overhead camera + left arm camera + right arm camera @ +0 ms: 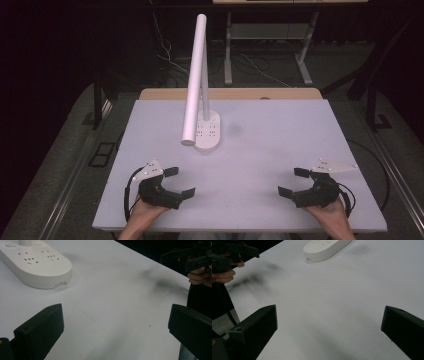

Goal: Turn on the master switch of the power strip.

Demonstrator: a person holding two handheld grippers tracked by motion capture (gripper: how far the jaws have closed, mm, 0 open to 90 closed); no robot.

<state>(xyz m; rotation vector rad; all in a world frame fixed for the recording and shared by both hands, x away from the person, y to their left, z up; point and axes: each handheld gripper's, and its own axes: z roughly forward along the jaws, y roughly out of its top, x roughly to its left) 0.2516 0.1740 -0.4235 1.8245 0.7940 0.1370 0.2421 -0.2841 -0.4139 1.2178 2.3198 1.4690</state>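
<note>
White lamp base (208, 131) between open grippers (179, 182)

Left gripper (180, 182) and right gripper (290, 181), each held from behind by a hand entering at the near edge of the table (260, 130). The left hand (145, 211) grasps its gripper near the table's near-left corner; the right hand (327, 212) grasps its gripper near the near-right corner. Both grippers are angled inward toward the table's middle, low over its surface, well apart from each other. Each pair of jaws stands spread wide, with nothing between.
</note>
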